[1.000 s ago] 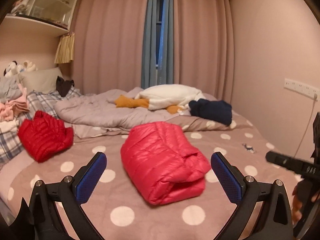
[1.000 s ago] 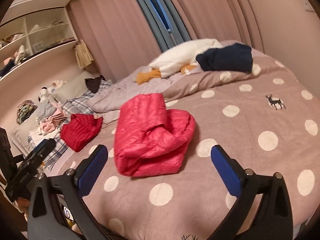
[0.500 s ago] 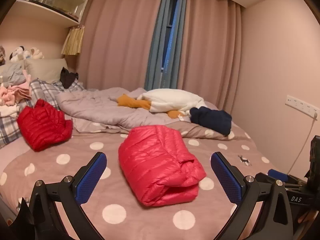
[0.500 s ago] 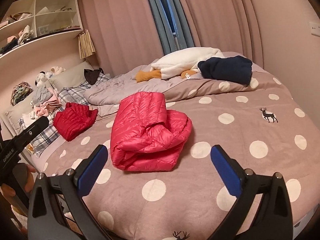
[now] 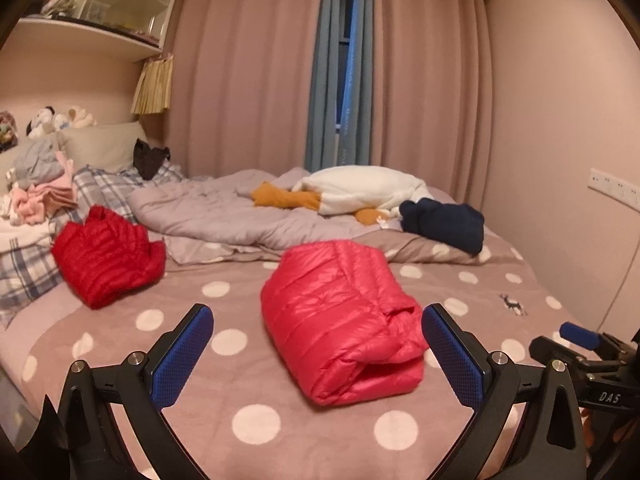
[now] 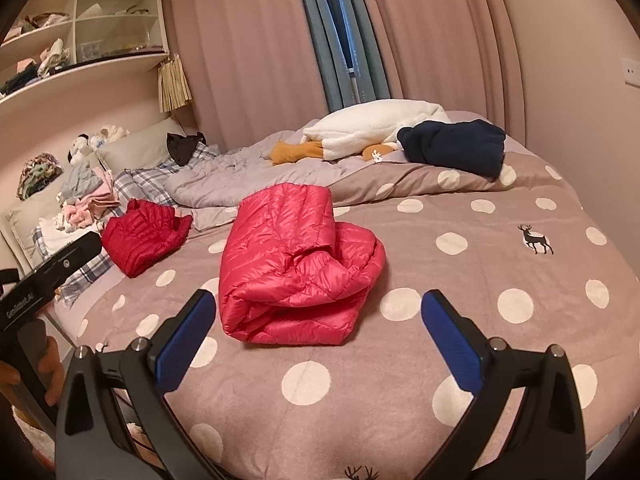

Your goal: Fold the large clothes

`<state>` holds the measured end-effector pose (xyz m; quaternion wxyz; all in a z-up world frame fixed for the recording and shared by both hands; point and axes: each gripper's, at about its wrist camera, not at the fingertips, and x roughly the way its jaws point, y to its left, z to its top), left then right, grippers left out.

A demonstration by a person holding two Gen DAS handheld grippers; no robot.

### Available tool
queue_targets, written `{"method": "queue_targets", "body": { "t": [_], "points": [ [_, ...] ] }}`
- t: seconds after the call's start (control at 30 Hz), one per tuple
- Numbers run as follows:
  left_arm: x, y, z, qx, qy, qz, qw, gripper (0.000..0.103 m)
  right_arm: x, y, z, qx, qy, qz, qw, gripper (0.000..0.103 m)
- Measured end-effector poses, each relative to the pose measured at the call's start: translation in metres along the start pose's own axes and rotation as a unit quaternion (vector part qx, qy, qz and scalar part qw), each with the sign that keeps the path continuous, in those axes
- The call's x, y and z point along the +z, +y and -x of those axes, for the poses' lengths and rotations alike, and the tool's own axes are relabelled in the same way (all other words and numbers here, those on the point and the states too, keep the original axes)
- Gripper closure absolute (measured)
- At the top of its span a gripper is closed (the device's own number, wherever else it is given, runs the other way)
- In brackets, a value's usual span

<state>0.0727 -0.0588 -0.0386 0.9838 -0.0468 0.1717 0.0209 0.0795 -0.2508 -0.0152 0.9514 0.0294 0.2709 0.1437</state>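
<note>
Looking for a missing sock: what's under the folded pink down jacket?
The pink down jacket rests directly on the polka-dot blanket. Anything beneath or inside its folds is covered.

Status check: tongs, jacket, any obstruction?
Left tongs open, empty. Right tongs open, empty. Pink puffer jacket folded on bed, untouched. Nothing blocking.

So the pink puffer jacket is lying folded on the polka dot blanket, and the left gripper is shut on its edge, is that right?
Not quite. The pink puffer jacket does lie folded on the polka dot blanket, but the left gripper is open and holds nothing; its jaws stand wide apart, short of the jacket. The left wrist view shows this.
</note>
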Motion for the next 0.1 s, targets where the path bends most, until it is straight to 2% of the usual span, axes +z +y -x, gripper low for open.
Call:
{"method": "queue_targets", "body": {
  "t": [0.03, 0.1],
  "points": [
    [-0.0013, 0.0011, 0.002, 0.0, -0.013, 0.001, 0.9999, 0.0, -0.0004, 0.001, -0.0006, -0.001, 0.0, 0.002, 1.0, 0.0],
    [-0.0016, 0.0, 0.0015, 0.013, -0.011, -0.009, 0.9998, 0.0, -0.0006, 0.0012, -0.0026, -0.003, 0.003, 0.003, 1.0, 0.0]
  ]
}}
